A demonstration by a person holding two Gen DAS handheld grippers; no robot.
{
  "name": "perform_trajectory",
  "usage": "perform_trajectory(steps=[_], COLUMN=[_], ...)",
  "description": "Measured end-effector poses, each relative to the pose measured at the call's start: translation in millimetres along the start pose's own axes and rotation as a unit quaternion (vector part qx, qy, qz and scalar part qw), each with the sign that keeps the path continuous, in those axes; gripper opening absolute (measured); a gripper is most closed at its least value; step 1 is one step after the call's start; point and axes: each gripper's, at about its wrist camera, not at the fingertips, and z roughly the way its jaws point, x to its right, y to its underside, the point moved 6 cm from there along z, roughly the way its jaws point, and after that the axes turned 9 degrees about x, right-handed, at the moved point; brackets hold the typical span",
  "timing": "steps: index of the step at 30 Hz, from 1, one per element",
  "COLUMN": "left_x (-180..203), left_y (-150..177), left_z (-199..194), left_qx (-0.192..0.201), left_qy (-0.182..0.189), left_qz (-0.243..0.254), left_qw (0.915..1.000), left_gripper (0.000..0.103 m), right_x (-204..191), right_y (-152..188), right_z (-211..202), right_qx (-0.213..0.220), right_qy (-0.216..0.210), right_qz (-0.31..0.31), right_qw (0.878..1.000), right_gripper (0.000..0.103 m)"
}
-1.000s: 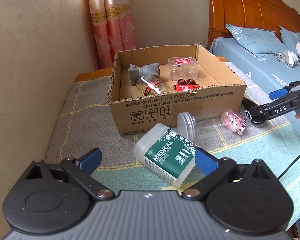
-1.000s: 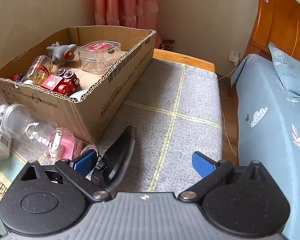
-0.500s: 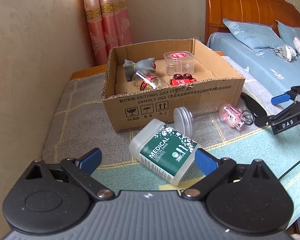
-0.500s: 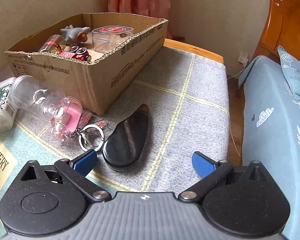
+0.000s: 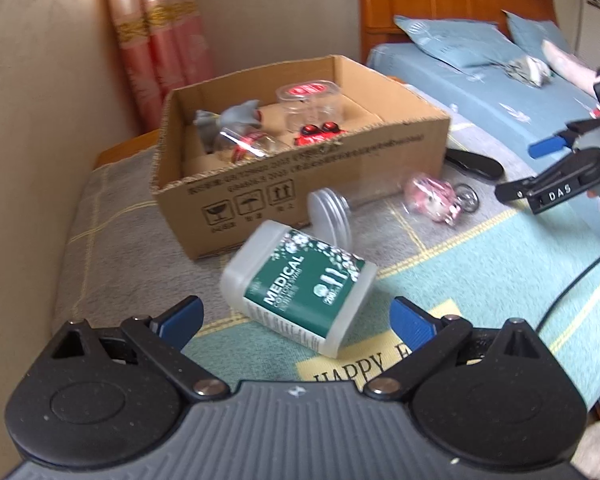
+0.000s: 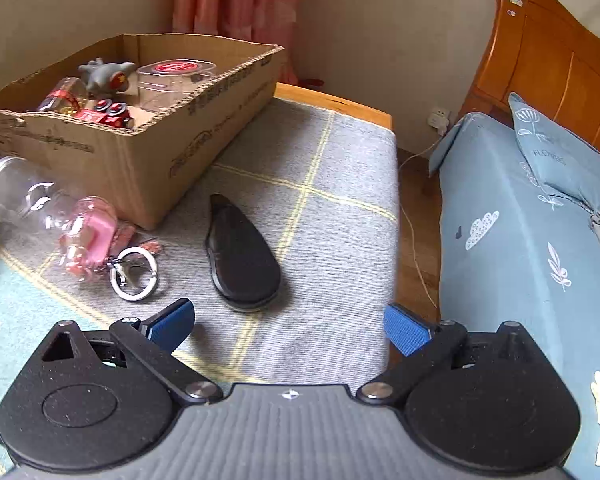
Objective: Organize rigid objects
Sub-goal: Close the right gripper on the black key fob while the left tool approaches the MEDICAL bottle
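Observation:
A cardboard box (image 5: 300,184) (image 6: 140,160) holds a grey toy, a clear tub, a small jar and a red toy car. On the mat in front of it lie a green-labelled cotton swab tub (image 5: 300,290), a clear bottle (image 5: 332,216) (image 6: 24,196), a pink keychain (image 5: 434,198) (image 6: 88,236) and a black oval case (image 6: 242,254) (image 5: 474,164). My left gripper (image 5: 296,318) is open and empty, just short of the swab tub. My right gripper (image 6: 286,326) (image 5: 540,168) is open and empty, just short of the black case.
A grey and teal mat (image 6: 320,184) covers the low table. A blue bed (image 6: 520,240) with a wooden headboard stands to the right. A wall and pink curtain (image 5: 160,52) are behind the box. A cable (image 6: 416,248) runs down between table and bed.
Both grippers have pulled back from the objects. The black case, once at the right gripper's left finger, now lies apart on the mat ahead.

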Motion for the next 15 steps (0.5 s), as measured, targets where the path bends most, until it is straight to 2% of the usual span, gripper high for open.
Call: perform_trajectory(steps=[8, 15], left_x=[-9, -22], left_y=[25, 24], left_z=[23, 33], left_qx=[-0.041, -0.037], left_qy=[0.012, 0.018], left_qz=[0.015, 0.003], left_qw=[0.9990, 0.9991], left_gripper=[0.099, 0.102], right_x=[-21, -9], right_y=[13, 17], right_z=[-11, -6], right_qx=[-0.003, 0.004], right_qy=[-0.016, 0.005], right_qz=[0.027, 0.075], right_qw=[1.000, 0.997], right_gripper=[0.103, 0.103])
